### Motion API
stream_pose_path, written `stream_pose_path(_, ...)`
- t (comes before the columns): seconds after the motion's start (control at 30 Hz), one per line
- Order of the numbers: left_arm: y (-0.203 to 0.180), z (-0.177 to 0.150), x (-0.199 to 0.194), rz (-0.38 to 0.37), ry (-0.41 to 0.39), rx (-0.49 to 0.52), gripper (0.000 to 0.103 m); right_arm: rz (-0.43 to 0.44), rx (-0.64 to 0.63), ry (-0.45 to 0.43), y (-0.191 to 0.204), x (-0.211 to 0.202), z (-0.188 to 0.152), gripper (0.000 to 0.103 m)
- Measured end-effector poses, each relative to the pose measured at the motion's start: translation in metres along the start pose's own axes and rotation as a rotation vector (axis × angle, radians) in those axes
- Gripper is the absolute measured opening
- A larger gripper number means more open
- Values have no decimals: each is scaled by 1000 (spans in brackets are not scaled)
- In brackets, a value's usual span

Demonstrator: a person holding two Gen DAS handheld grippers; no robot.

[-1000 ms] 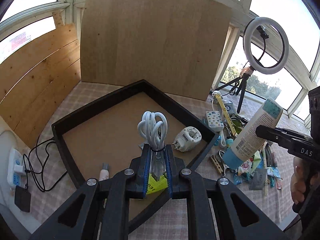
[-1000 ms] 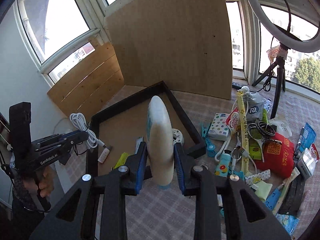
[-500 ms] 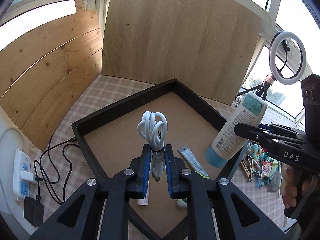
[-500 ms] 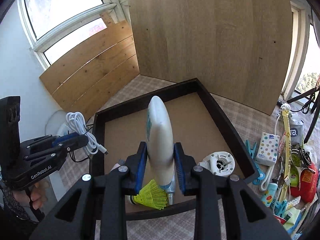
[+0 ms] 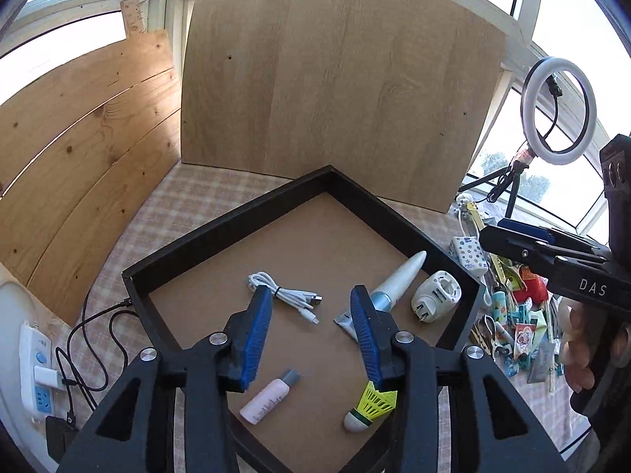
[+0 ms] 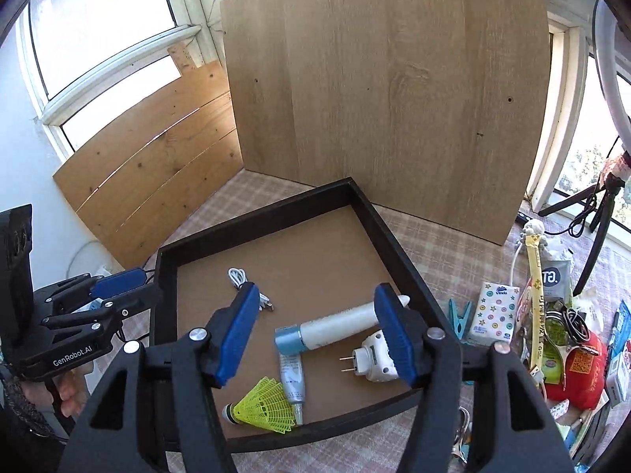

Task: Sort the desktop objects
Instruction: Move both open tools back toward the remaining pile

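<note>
Both claws hang over the black tray (image 5: 221,232), jaws opening with nothing between them. In the tray, the white cable (image 5: 282,295) lies below the left claw (image 5: 311,331), and the white bottle (image 6: 339,325) lies below the right claw (image 6: 315,329). Only the left view shows a pink bottle (image 5: 270,396) near the tray's front corner; only the right view shows the plug's (image 6: 372,356) two prongs.

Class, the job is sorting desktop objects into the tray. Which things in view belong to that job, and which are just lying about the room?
Belong to the job:
black tray
white cable
white bottle with blue cap
plug adapter
yellow shuttlecock
squeeze tube
pink bottle
tissue pack, not yet sorted

Just lying about:
ring light
power strip
wooden boards
</note>
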State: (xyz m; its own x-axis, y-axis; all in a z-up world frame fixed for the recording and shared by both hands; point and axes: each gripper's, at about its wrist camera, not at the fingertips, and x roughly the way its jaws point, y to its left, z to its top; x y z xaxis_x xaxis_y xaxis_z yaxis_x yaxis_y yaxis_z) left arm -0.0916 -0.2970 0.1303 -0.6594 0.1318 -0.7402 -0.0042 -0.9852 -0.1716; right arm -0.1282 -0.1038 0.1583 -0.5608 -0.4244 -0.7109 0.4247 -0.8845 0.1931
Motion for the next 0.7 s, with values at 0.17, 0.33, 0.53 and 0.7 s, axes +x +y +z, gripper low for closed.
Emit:
stream_pose_path(0.17, -19, -5, -2, -24, 8, 28, 39, 2, 46, -82, -48, -41, -13, 60)
stream_pose_path(0.33, -46, -11, -7, -49, 14, 73, 39, -122, 35, -109, -89, -92, -29, 60)
stream_pose_path(0.53, -95, -21, -9, -95, 26, 141, 39, -220, 98, -104, -146, -147, -65, 60)
stream_pose_path(0.7, -142, -38, -2, -153, 62, 192, 39, -257, 146, -60, -188, -179, -105, 60)
